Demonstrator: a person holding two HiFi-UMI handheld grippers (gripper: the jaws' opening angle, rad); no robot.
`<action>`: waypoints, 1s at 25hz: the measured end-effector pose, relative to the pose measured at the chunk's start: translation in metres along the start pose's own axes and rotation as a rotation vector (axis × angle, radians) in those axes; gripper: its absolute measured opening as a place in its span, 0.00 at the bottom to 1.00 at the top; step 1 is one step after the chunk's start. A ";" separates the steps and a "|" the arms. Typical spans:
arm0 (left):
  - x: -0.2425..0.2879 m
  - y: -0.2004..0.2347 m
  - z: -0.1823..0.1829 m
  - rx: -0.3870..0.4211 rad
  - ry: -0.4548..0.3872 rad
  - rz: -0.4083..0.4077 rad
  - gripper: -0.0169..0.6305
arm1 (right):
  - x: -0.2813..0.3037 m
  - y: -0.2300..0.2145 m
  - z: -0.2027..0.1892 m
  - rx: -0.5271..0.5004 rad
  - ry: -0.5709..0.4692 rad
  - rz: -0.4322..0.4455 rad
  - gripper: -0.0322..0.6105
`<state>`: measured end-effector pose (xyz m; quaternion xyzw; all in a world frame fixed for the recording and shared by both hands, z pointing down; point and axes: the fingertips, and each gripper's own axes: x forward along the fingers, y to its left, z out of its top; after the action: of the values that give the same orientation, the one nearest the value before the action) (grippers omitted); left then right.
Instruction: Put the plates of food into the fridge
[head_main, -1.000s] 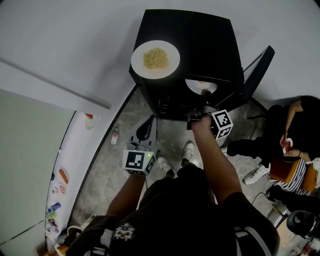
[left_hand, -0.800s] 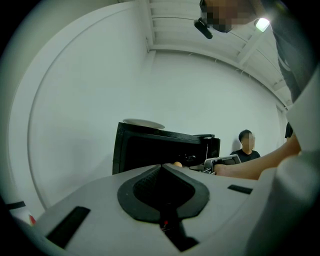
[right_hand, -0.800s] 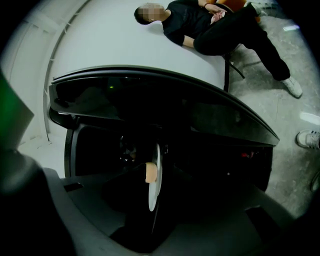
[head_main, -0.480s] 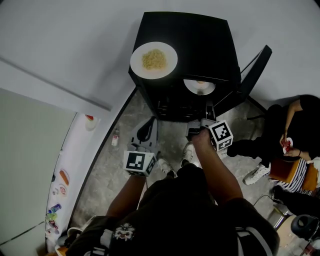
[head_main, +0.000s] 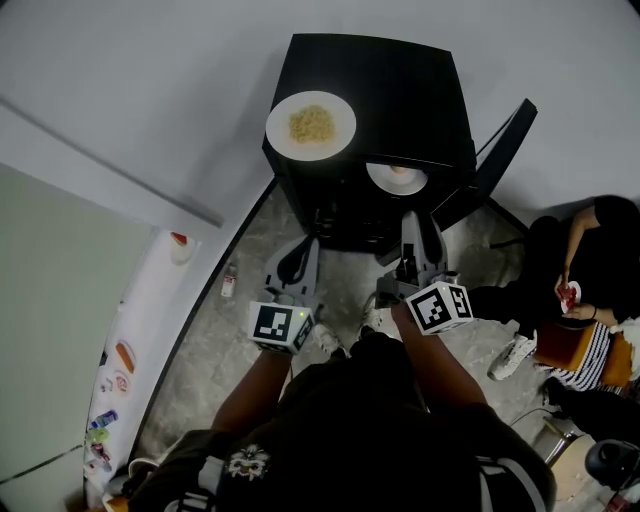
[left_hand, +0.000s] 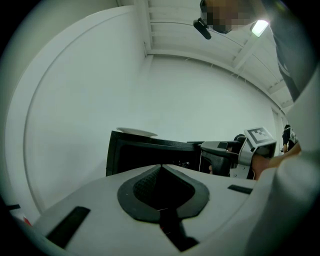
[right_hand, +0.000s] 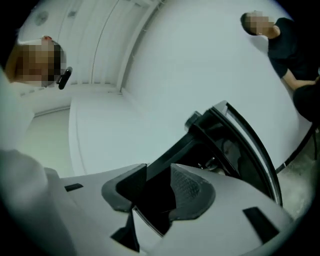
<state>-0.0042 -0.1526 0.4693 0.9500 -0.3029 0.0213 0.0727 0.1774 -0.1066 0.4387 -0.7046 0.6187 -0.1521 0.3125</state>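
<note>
1. a boxy matt black mini fridge fills the upper centre of the head view, its flat door swung open to the right.
2. a round white plate of yellow noodles sits on the fridge's top, near its left edge.
3. a second round white plate lies inside the open front.
4. the left gripper, lower centre, has a pale grey shell; its ribbed black pads are pressed together on nothing.
5. the right gripper, just below the opening, has just been opening its jaws; they stand apart, empty.
</note>
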 end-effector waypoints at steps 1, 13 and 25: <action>-0.001 -0.001 0.004 -0.007 -0.014 0.000 0.06 | -0.001 0.008 0.004 -0.035 -0.003 0.019 0.30; -0.005 -0.015 0.035 -0.001 -0.078 -0.024 0.06 | -0.019 0.088 0.019 -0.544 -0.008 0.176 0.10; -0.016 -0.021 0.055 0.079 -0.119 -0.049 0.06 | -0.028 0.092 -0.001 -0.699 0.076 0.131 0.09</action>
<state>-0.0050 -0.1345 0.4113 0.9589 -0.2823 -0.0248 0.0174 0.1002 -0.0838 0.3865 -0.7215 0.6885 0.0631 0.0386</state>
